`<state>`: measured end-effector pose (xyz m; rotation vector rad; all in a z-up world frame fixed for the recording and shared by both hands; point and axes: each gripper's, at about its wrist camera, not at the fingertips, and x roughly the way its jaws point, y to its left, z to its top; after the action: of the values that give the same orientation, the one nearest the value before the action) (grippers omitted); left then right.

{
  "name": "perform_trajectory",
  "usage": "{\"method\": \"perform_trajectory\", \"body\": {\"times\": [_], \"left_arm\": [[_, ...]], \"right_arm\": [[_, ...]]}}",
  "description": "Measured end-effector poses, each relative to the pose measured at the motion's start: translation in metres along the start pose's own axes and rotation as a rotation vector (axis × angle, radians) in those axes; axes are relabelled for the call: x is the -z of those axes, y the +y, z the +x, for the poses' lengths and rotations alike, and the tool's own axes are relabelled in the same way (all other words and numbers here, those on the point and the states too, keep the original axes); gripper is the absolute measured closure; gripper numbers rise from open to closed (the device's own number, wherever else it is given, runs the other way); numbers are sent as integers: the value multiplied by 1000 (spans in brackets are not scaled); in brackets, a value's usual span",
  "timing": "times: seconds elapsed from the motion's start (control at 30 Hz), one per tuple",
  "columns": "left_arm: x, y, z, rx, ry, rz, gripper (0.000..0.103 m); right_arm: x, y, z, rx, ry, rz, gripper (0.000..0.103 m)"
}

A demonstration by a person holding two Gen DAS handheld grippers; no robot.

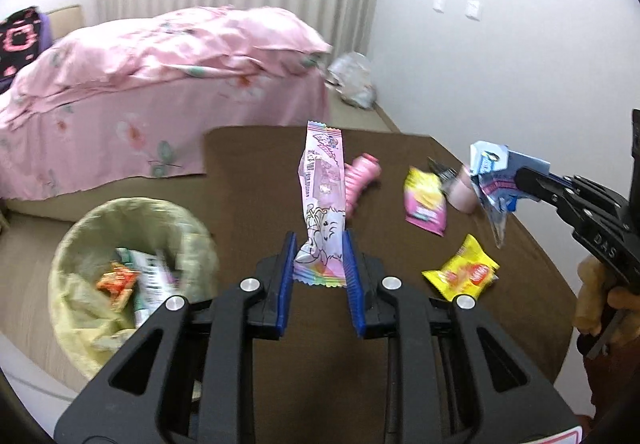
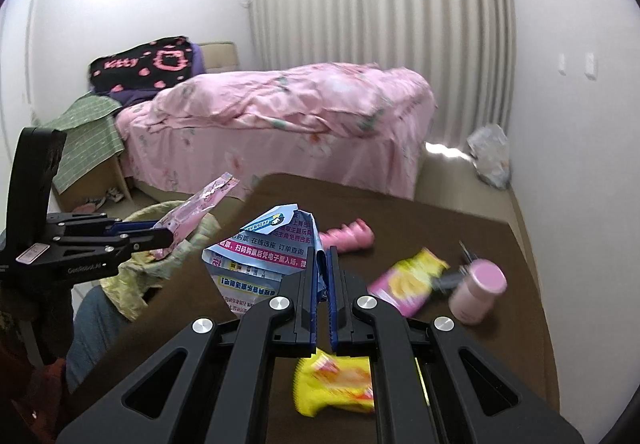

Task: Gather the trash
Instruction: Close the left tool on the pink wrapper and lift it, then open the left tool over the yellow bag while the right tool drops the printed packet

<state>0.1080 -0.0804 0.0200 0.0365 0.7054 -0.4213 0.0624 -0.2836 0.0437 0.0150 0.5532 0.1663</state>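
Observation:
My left gripper is shut on the lower end of a long pink candy wrapper, which stands up between the blue pads above the brown table. From the right wrist view the same wrapper hangs at the left gripper over the bin. My right gripper is shut on a crumpled blue-and-white paper leaflet, lifted off the table; it also shows at the right gripper as the leaflet. A bin with a yellow-green liner stands left of the table and holds several wrappers.
On the table lie a yellow snack packet, a pink-and-yellow packet, a pink ribbed item and a pink bottle. A pink-covered bed stands behind. A crumpled plastic bag lies by the wall.

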Motion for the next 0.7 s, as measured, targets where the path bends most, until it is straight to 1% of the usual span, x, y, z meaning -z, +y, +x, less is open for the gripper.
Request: {"method": "perform_trajectory", "body": {"times": [0.07,0.17,0.23,0.33,0.43,0.47,0.53,0.63,0.7], "left_arm": [[-1,17,-12,-63,-37,-24,80],[1,40,-26,-144,-69,-68,79],[5,61,-31,-204,-73,-116,79],[14,90,-32,-266,-62,-188,78],[23,118,-28,-281,-48,-285,78],[28,133,-26,-274,-48,-345,78],[36,155,-23,-270,-56,-430,78],[45,177,-17,-265,-62,-503,78],[48,184,-12,-261,-58,-528,78]], "right_arm": [[-10,14,5,-17,-6,-31,98],[-25,36,18,-56,-2,-75,98],[-34,50,28,-86,5,-102,98],[-44,69,47,-124,23,-135,98],[-51,88,75,-163,62,-173,98],[-53,95,86,-174,79,-189,98],[-54,107,107,-197,106,-216,98],[-56,127,144,-248,152,-244,98],[-55,140,163,-274,179,-259,98]]}}
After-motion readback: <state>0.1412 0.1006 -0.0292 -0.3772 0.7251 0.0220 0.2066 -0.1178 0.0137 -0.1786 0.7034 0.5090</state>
